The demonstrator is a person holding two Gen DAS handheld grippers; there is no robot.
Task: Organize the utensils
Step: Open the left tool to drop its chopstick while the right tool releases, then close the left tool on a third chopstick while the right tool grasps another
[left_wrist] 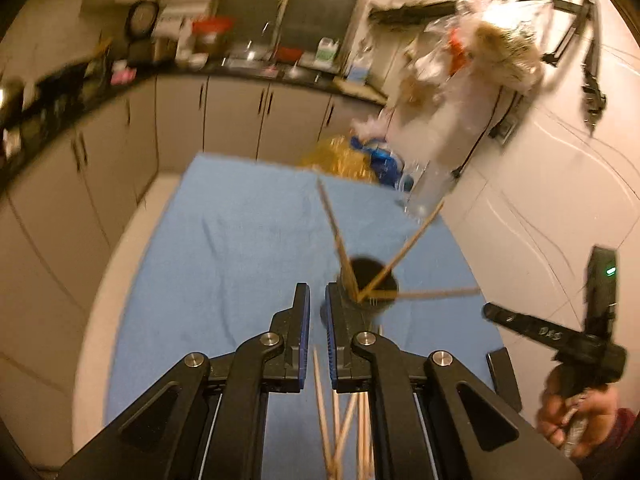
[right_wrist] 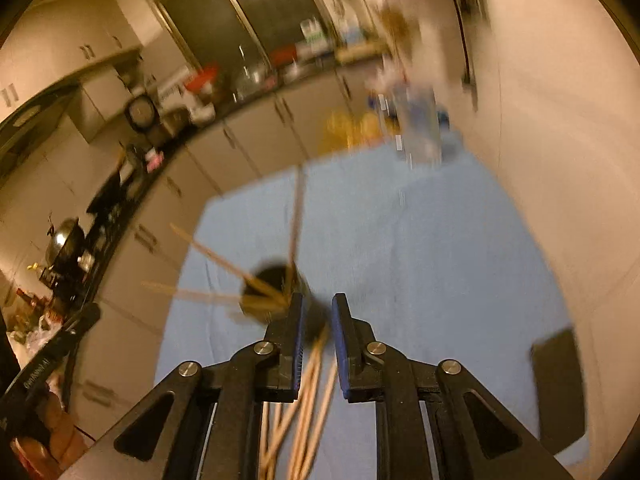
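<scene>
Chopsticks partly sorted into the black holder.
We see three sticks (left_wrist: 404,246) standing in the black holder (left_wrist: 368,288), just ahead of the left gripper (left_wrist: 318,300), whose jaws sit together, empty. Right gripper (right_wrist: 318,312) jaws stand slightly apart, gripping nothing; loose chopsticks (right_wrist: 304,400) lie under it on the blue cloth (left_wrist: 224,240), yet to collect.

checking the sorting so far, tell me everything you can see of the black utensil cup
The black utensil cup is a dark, round, open-topped holder that stands upright on the blue cloth. Its material is unclear through the blur. Several wooden chopsticks lean out of it, fanned apart against its rim. More chopsticks lie loose on the cloth in front of it. In the left wrist view it sits just beyond the left gripper.
</scene>
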